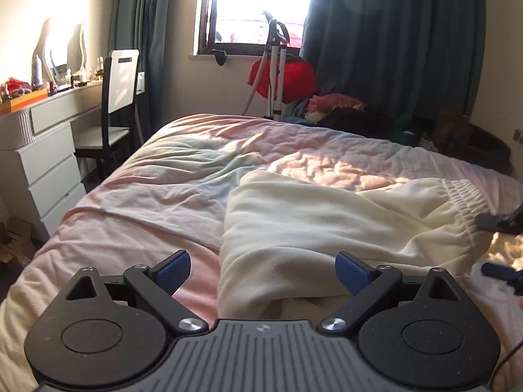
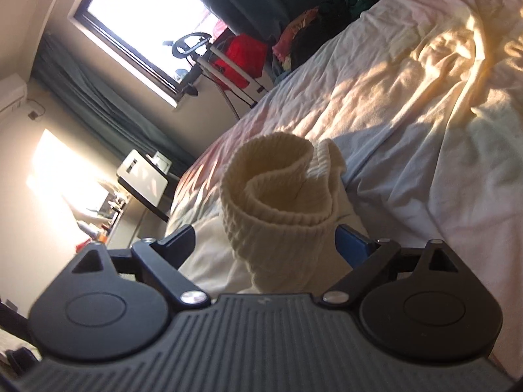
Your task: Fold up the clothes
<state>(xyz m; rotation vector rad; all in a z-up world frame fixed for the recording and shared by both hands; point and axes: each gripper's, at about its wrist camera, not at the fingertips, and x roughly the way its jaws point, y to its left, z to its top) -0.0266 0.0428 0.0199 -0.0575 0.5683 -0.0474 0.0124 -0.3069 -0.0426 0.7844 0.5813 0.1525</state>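
Note:
Cream sweatpants (image 1: 327, 222) lie on the pink bed cover (image 1: 147, 202), their elastic waistband (image 1: 464, 196) at the right. My left gripper (image 1: 263, 272) is open, its blue pads on either side of a folded part of the pants. My right gripper (image 2: 264, 245) is open around a ribbed cream cuff (image 2: 278, 189) that curls up between its fingers; the view is tilted. Its dark fingers (image 1: 500, 222) show at the right edge of the left wrist view, by the waistband.
A white drawer unit (image 1: 42, 170) and a chair (image 1: 114, 107) stand left of the bed. A garment steamer (image 1: 278, 75) with a red item, and a clothes pile (image 1: 336, 107), stand below the window (image 1: 258, 6). The sunlit bed cover (image 2: 408, 98) stretches away on the right.

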